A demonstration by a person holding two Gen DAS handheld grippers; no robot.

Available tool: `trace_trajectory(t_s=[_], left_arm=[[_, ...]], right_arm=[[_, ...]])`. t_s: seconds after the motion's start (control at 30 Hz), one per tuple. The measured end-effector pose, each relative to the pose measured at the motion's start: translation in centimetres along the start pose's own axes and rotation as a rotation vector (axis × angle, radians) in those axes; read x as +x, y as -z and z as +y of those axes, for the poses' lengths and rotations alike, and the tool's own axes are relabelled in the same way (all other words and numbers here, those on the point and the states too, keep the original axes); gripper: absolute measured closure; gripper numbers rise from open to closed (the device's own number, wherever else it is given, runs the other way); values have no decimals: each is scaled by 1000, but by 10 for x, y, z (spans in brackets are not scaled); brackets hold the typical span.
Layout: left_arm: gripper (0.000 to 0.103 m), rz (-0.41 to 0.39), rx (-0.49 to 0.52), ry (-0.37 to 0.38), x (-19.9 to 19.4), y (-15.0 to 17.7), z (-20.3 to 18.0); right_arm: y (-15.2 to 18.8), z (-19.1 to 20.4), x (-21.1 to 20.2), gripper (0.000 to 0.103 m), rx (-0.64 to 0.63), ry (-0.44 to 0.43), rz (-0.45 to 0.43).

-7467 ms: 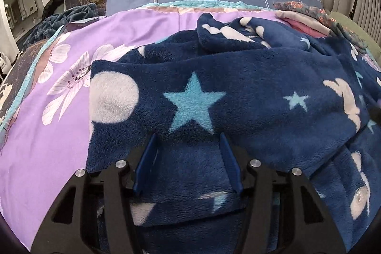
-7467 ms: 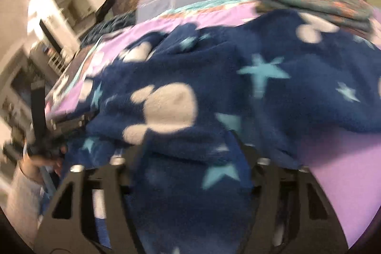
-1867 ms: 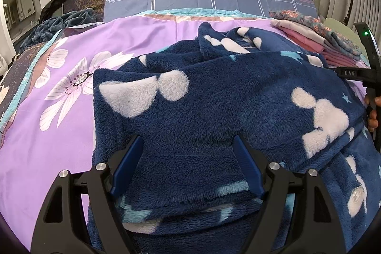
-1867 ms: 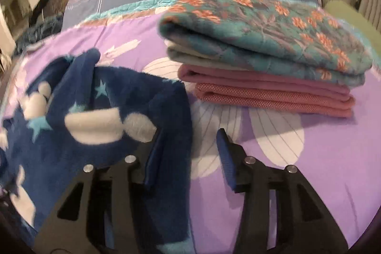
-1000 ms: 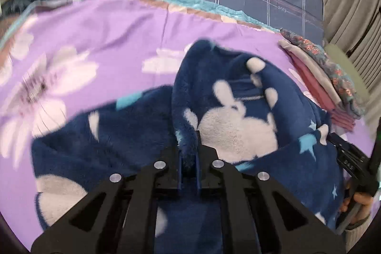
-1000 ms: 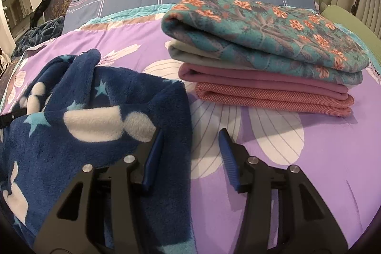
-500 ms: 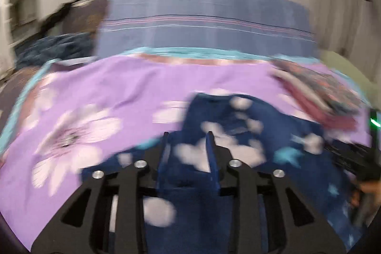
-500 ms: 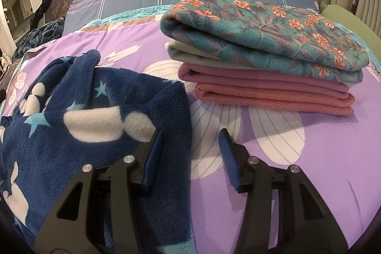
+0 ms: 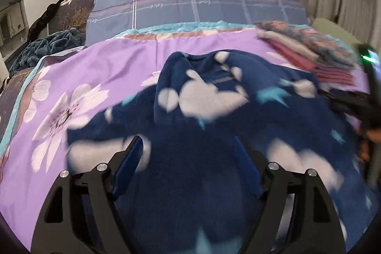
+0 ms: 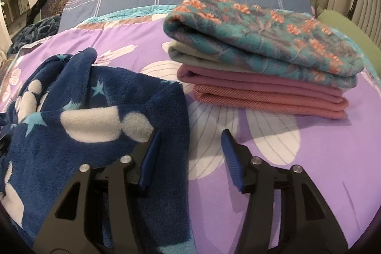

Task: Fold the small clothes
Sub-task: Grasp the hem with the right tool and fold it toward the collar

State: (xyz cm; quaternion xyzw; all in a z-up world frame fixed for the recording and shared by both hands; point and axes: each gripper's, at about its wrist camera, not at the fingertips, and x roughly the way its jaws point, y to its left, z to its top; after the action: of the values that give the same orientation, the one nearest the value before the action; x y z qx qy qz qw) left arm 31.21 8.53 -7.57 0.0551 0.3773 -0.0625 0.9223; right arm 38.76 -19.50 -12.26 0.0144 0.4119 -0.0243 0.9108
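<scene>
The fleece, navy with white rabbits and pale stars, lies rumpled on the bed, directly ahead of and under the left hand-held gripper, whose jaws stand wide apart with nothing between them. In the right wrist view it sits to the left of the right hand-held gripper, also well open and holding nothing, its left finger at the cloth's near edge, touching or just beside it.

It looks thick, soft and limp, likely light but bulky: it should sag and bunch rather than hold a crease, so a pinch at a hem or corner, such as the straight right-hand edge, would serve better than the middle.

Bare purple sheet lies open to the left of the left one. Ahead-right of the right one, a folded stack sits near the fleece, limiting room there.
</scene>
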Motion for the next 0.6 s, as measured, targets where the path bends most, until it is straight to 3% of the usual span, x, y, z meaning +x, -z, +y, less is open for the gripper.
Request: trace_trajectory(t_s=[0.07, 0.1, 0.17, 0.27, 0.37, 0.5, 0.6], left_arm=[[18, -21, 38, 24, -41, 29, -6], [15, -38, 75, 37, -66, 49, -8], [13, -55, 121, 23, -96, 82, -12], [13, -57, 133, -68, -128, 125, -10], [12, -87, 52, -69, -161, 150, 1], [10, -101, -44, -81, -182, 167, 11], [10, -94, -46, -99, -190, 176, 7]], right_arm=[[2, -5, -16, 37, 14, 18, -23], [6, -10, -34, 36, 38, -24, -26], [20, -19, -69, 36, 60, -193, -10], [60, -21, -125, 36, 29, -406, 28], [128, -5, -187, 36, -69, -643, 125], [202, 24, -237, 39, -148, -918, 258], [238, 40, -253, 39, -178, -974, 328]])
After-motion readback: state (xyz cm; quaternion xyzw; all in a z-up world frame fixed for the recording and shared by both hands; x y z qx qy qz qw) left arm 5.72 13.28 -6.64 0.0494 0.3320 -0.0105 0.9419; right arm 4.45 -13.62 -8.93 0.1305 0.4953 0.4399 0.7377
